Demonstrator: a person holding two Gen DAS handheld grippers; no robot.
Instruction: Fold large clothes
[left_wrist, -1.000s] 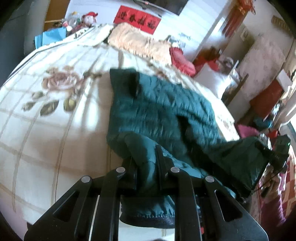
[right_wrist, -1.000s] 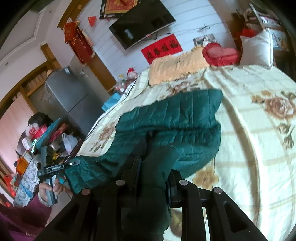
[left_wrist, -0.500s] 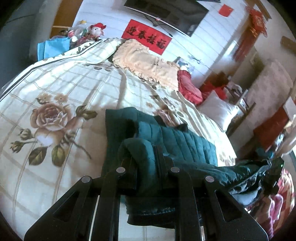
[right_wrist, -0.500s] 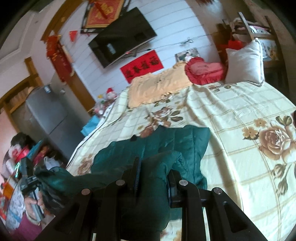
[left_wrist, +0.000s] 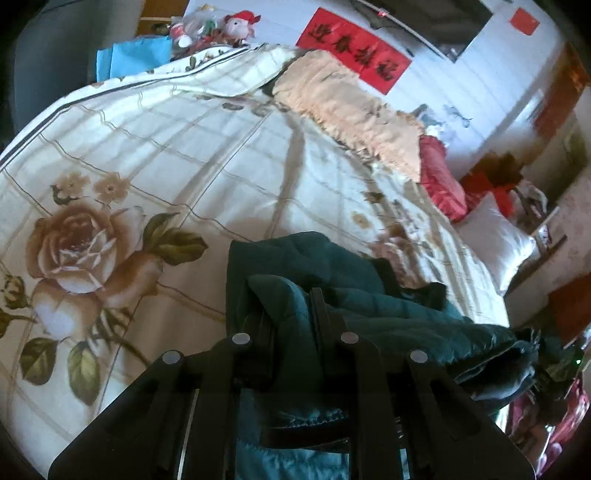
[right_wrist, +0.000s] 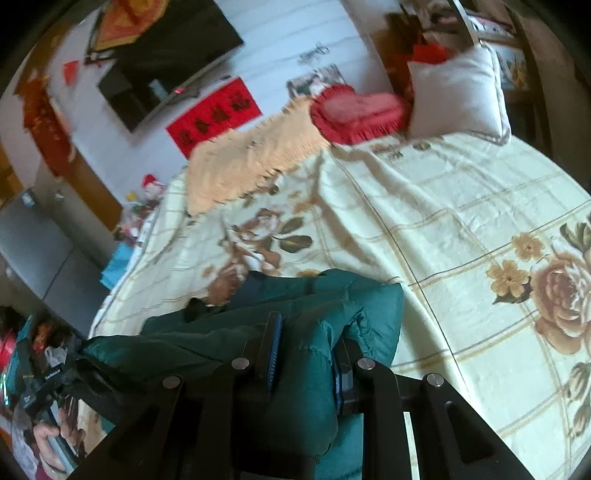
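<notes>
Garment: a dark green quilted jacket (left_wrist: 295, 273), bunched near the foot edge of the bed (left_wrist: 221, 155), with most of its bulk lying just ahead of both claws and one end strung out toward the bed's side edge.
Left claw: the left claw (left_wrist: 284, 314) is pressed together on a thick fold of the jacket; cloth bulges up between its fingers (left_wrist: 325, 314) and hangs below them.
Right claw: the right claw (right_wrist: 306, 347) pinches another fold of the same jacket, with a ridge of green cloth standing up between its blue-padded fingers (right_wrist: 273, 343).
Bed: a cream quilt with a grid and big brown roses covers it; the stretch ahead of the jacket, toward the head, is bare quilt.
Head of the bed: a peach fringed blanket (right_wrist: 243, 162), a red heart cushion (right_wrist: 354, 110) and a white pillow (right_wrist: 458, 96) lie along it, well apart from the jacket.
Step in hand: I judge that both claws are carrying one edge of the jacket over the rest of it to make a fold.
Doing it well: keep the two claws level with each other and the cloth between them taut, so the carried edge lands straight, not skewed; lay it flat onto the lower layer before letting go.
Watch for: the puffy cloth may spring back or slide on the smooth quilt, and the trailing end near the side edge could drag the fold crooked.
Unclear: which part of the jacket each claw holds, sleeve or hem, I cannot tell.
</notes>
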